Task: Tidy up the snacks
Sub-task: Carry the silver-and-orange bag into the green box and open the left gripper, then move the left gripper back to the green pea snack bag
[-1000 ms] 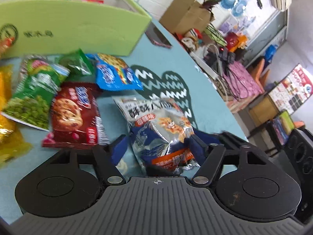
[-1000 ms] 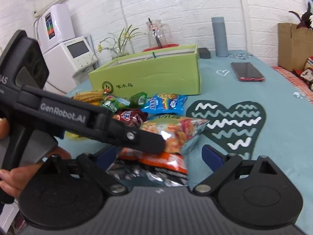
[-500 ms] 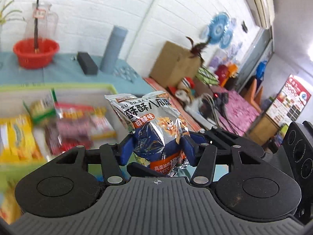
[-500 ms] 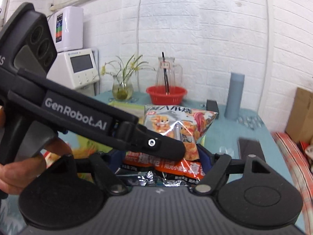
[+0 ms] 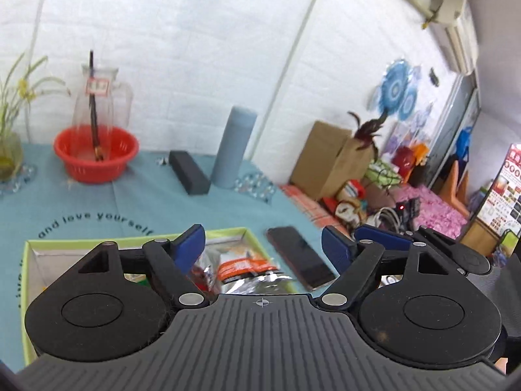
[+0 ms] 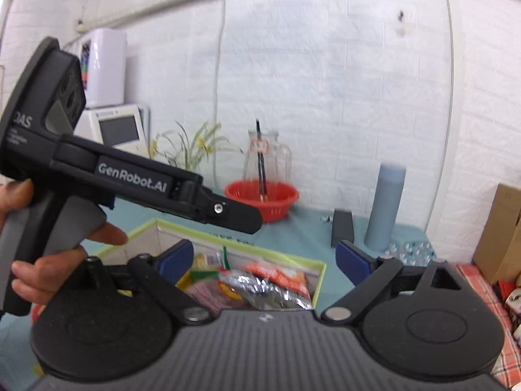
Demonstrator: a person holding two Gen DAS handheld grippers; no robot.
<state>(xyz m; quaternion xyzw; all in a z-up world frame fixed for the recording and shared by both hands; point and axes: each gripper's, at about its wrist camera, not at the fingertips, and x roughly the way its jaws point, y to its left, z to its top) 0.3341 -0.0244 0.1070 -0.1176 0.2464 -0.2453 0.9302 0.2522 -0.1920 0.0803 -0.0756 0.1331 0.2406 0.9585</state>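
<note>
You are holding both grippers above the green box, each spread wide and gripping nothing. Your left gripper is hovering over the box's far right corner, its blue pads well apart, and the silver-and-orange snack bag is lying inside the box just below them, touching neither pad. A black phone is lying on the teal tablecloth just right of the box.

Your right gripper is hanging over the same box, jaws equally wide, looking down on the silver-and-orange snack bag resting among other packets against the box's right wall. Your left hand is showing at the left of this view, wrapped around the grey handle of the other gripper, whose black arm is crossing above the box.

Farther back on the table, a red basket with a glass pitcher in it is standing near the white brick wall, with a black case and a grey-blue bottle to its right. A cardboard box is sitting beyond the table's right edge.
</note>
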